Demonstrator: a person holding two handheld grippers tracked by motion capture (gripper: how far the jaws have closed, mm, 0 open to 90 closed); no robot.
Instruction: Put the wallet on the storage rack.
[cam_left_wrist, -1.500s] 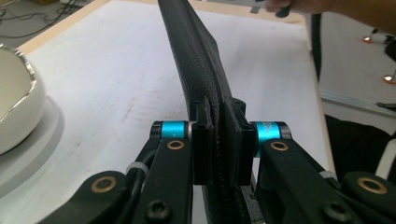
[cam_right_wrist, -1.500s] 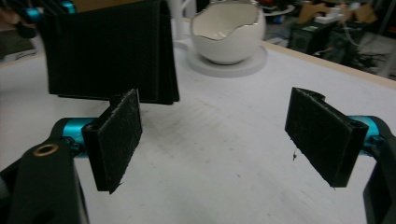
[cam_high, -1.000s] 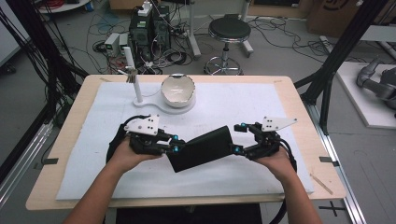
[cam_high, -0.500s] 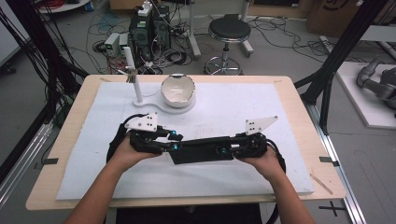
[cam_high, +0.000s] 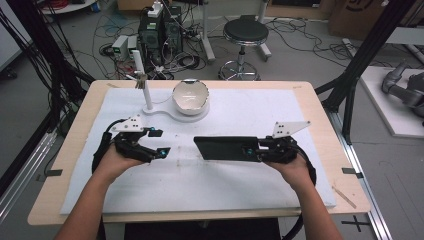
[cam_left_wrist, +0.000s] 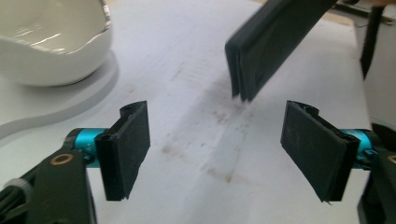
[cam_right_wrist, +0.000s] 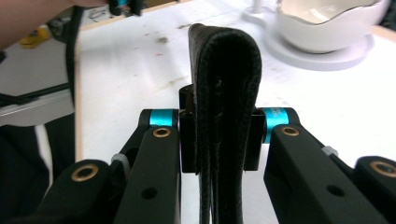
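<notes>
Left gripper (cam_high: 156, 143) sits low over the white table cover (cam_high: 225, 185) at the left, held in the person's left hand (cam_high: 112, 160). Jaws spread wide, nothing between them; in the left gripper view the two black pads (cam_left_wrist: 128, 144) stand well apart over stained white cover.

Behind it, toward the far edge: a white flat base with a thin upright white post (cam_high: 145, 92), and on the same base a glossy white bowl with a wavy rim (cam_high: 190, 96).

Centre to right: a flat, folded black leather-like wallet (cam_high: 220, 148) lying level, long side across the table, well apart from the left gripper. Right gripper (cam_high: 252, 150) pinches its right end; the right gripper view shows the pads pressed on both faces of the folded wallet, fold edge up. Right hand (cam_high: 295, 167) behind the gripper.
</notes>
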